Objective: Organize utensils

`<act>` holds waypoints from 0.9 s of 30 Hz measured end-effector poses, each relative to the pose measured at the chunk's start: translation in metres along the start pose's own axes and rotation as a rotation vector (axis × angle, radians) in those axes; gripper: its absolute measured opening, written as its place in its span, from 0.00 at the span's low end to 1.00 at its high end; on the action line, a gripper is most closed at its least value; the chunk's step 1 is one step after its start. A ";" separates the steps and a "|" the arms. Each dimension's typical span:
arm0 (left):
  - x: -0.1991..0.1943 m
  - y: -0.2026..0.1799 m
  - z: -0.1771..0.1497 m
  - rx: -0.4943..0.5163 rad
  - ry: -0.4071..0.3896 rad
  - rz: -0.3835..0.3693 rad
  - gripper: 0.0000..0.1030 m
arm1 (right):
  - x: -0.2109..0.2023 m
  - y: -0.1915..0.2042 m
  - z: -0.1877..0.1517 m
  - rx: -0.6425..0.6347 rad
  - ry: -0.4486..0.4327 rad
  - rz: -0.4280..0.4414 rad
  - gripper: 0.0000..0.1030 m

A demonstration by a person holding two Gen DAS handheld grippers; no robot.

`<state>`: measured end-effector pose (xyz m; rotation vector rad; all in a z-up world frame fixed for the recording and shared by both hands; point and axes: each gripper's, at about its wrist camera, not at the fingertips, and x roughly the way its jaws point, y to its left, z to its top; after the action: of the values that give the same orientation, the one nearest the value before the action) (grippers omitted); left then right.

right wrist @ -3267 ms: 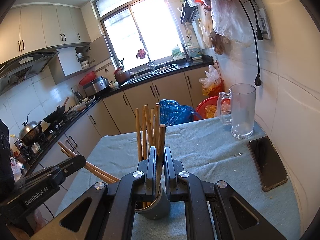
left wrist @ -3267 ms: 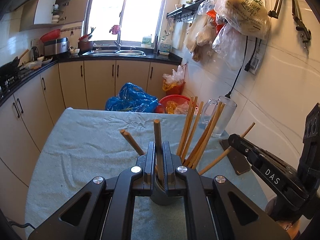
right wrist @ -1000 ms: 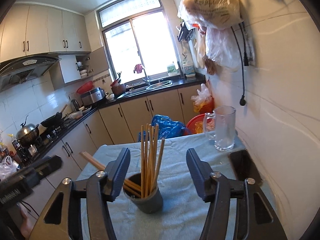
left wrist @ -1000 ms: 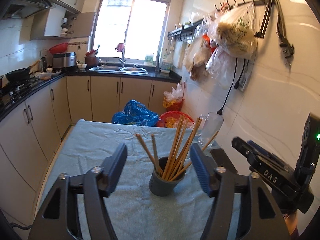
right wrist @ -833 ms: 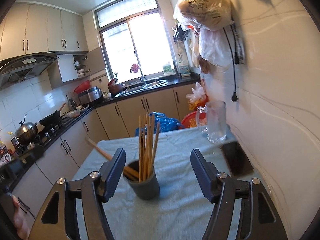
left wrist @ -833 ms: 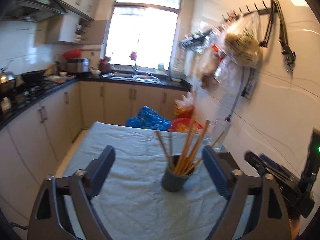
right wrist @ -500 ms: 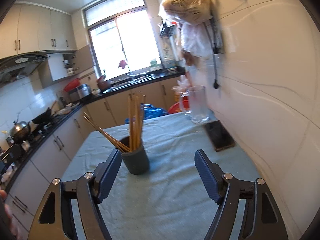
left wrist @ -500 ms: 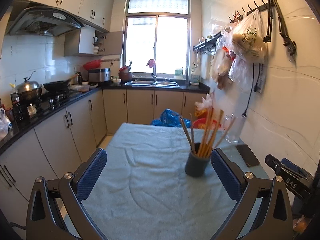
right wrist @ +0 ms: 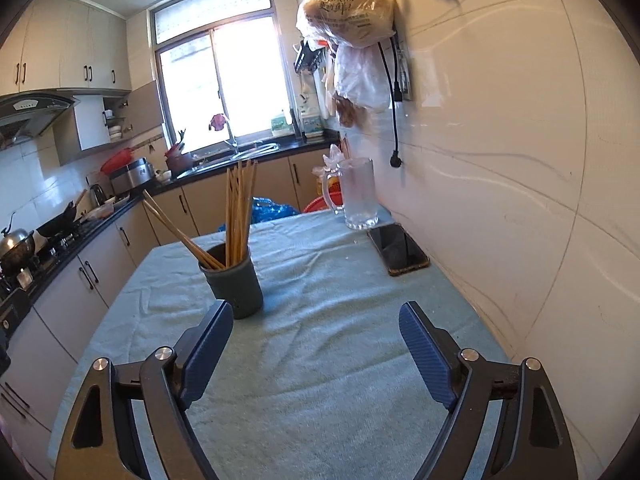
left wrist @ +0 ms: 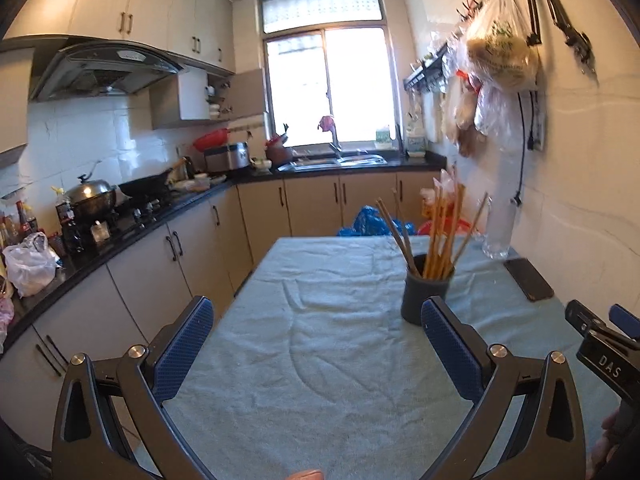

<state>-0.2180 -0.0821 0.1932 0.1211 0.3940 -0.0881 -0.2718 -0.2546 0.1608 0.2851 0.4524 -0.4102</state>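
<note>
A dark grey cup [left wrist: 425, 294] full of several wooden chopsticks [left wrist: 437, 232] stands upright on the table's pale green cloth [left wrist: 320, 352]. In the right wrist view the cup [right wrist: 236, 282] and chopsticks [right wrist: 237, 212] are left of centre. My left gripper [left wrist: 316, 340] is open and empty, drawn back from the cup, which lies ahead near its right finger. My right gripper [right wrist: 312, 338] is open and empty, with the cup just beyond its left finger. The right gripper also shows at the right edge of the left wrist view [left wrist: 608, 356].
A glass mug [right wrist: 358, 196] and a black phone [right wrist: 398, 248] lie at the far right by the tiled wall. Bags hang on the wall above [right wrist: 348, 12]. Kitchen cabinets and a stove counter [left wrist: 132, 216] run along the left, past the table edge.
Both grippers let go of chopsticks in the cup, opened wide and pulled back and up from it. The cup now stands farther away with all chopsticks in it.
</note>
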 end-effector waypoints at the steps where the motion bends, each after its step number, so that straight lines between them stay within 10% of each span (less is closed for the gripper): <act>1: 0.003 -0.002 -0.003 0.003 0.020 -0.009 1.00 | 0.002 -0.001 -0.002 0.002 0.008 0.001 0.86; 27: 0.056 -0.032 -0.026 0.015 0.218 -0.057 1.00 | 0.039 -0.004 -0.019 -0.058 0.063 -0.077 0.87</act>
<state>-0.1798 -0.1134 0.1449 0.1348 0.6148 -0.1346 -0.2487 -0.2642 0.1257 0.2247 0.5371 -0.4636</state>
